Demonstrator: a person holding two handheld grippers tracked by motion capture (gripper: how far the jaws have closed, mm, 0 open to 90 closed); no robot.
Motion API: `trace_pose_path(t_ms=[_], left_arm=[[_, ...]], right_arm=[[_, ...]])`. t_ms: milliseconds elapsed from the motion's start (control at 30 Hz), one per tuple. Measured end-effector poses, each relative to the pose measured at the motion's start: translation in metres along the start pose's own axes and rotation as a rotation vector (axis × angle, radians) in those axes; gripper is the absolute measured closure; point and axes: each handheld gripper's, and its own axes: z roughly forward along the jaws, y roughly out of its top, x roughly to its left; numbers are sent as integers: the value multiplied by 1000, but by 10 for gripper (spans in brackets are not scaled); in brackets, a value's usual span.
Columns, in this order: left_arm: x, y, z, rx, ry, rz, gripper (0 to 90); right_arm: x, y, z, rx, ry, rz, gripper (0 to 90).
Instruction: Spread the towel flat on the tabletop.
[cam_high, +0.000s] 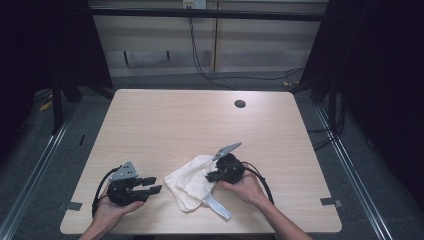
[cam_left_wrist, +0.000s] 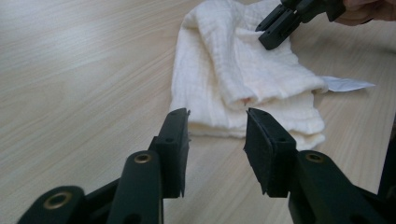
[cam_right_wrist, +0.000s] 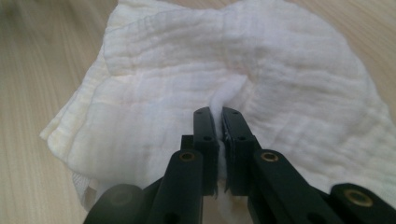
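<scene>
A crumpled white cloth (cam_high: 191, 183) lies on the light wooden table (cam_high: 180, 120), near its front edge. A person's right hand holds my right gripper (cam_high: 210, 176), whose jaws are shut on a pinched fold in the middle of the cloth (cam_right_wrist: 187, 70); in the right gripper view the fold bunches up between the two pads (cam_right_wrist: 218, 112). My left gripper (cam_high: 155, 185) rests just left of the cloth, held by the person's left hand. In the left gripper view its jaws (cam_left_wrist: 217, 116) stand open with nothing between them, pointing at the cloth's near edge (cam_left_wrist: 243, 79). The right gripper (cam_left_wrist: 275, 28) shows beyond.
A white strip (cam_high: 220, 206) sticks out from under the cloth towards the table's front edge. A dark round hole (cam_high: 240, 103) sits at the table's back right. Grey tape marks (cam_high: 331, 202) sit near the front corners. Cables (cam_high: 210, 75) trail on the floor behind the table.
</scene>
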Motion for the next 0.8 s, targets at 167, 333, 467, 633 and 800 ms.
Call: trace_pose_path(t_ms=[167,333,467,633,800], left_arm=[[-2,0,1,6,-15,18,644],[-7,3,5,14,-35,45,681],[-16,10,15,28,-62,68,684],[-34,26,27,46,-104,126,679],[-49,44,45,74,-153,178,715]], right_arm=[[10,1,7,16,17,-5,859],[15,-6,12,36,36,-24,832],[15,-7,7,13,24,-23,687],[14,-8,-19,-48,0,-17,582],[6,-18,-53,-103,-37,2,580]])
